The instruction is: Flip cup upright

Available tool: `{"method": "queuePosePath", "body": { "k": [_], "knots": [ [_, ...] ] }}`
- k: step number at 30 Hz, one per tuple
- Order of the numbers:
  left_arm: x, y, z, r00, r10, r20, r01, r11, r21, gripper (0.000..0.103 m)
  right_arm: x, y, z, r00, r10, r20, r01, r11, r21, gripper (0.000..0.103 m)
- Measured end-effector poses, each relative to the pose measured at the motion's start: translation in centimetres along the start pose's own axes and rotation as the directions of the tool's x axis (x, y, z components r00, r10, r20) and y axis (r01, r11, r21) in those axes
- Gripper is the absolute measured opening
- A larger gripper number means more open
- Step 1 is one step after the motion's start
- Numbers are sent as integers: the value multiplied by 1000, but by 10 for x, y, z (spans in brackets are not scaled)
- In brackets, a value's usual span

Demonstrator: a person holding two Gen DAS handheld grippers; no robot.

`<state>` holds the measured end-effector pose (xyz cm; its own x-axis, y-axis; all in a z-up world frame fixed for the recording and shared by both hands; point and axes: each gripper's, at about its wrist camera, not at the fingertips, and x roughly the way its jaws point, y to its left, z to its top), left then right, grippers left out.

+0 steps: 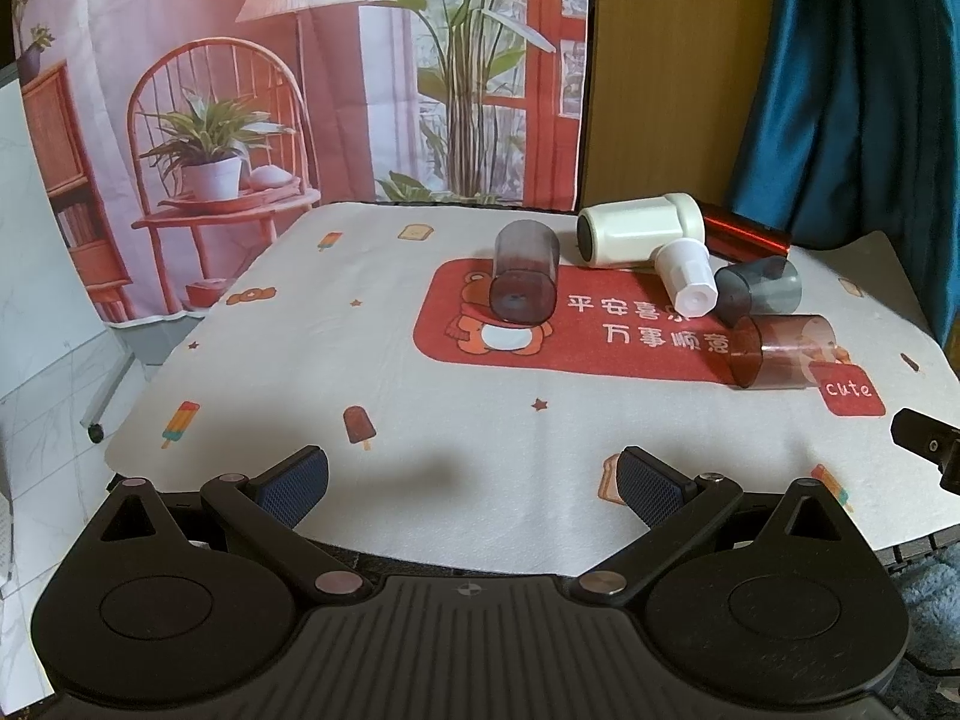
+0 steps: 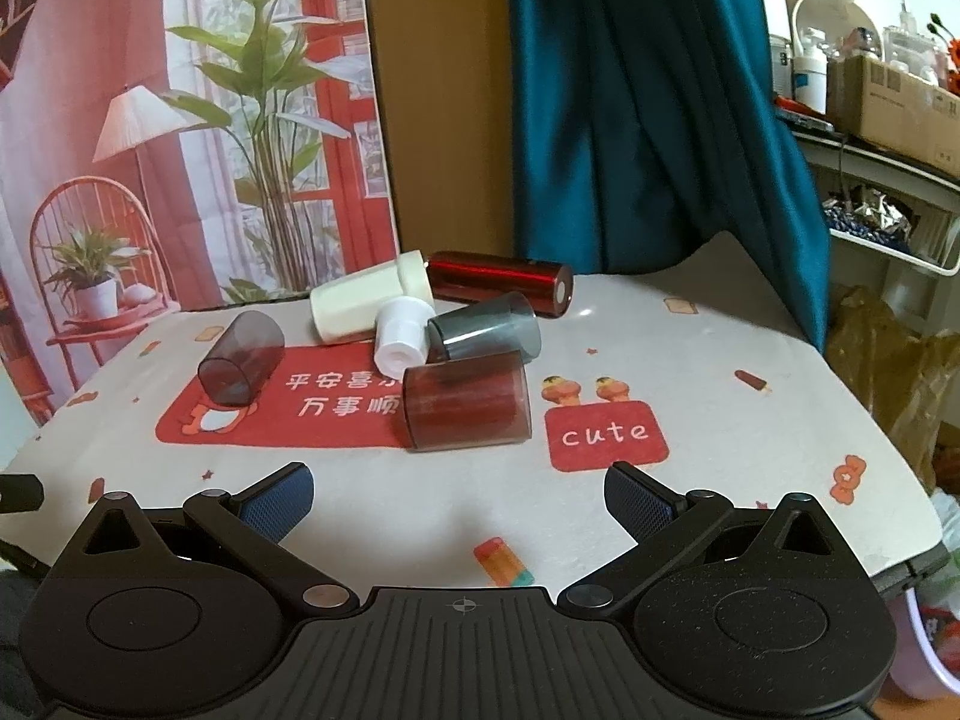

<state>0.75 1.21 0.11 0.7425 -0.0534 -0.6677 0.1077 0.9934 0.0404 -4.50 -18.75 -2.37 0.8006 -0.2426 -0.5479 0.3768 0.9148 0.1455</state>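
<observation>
Six containers tipped over near desk's (image 1: 420, 420) far right corner: left to right, smoky cup (image 1: 523, 280), cream jar (image 1: 636, 235), white bottle (image 1: 687, 279), grey cup (image 1: 759, 290), red cup (image 1: 780, 351), red can (image 1: 747, 235). Left gripper (image 1: 471, 483), right gripper (image 2: 459, 501) spread wide, holding nothing.

The black left gripper with blue padded fingertips (image 1: 471, 483) has its jaws spread wide apart, and nothing sits between them. The black right gripper with blue padded fingertips (image 2: 459, 501) is the same: jaws wide apart, holding nothing. Both point forward, side by side.
</observation>
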Motion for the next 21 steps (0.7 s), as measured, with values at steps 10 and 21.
{"method": "queuePosePath", "body": {
  "k": [10,21],
  "knots": [
    [6,7,6,1000,-14,23,15,999,-36,103,2,4,4,998,-64,-8,64,998,-20,103],
    [28,1,22,991,-71,115,73,997,-6,103,32,3,6,998,-62,-21,61,998,-31,103]
  ]
}}
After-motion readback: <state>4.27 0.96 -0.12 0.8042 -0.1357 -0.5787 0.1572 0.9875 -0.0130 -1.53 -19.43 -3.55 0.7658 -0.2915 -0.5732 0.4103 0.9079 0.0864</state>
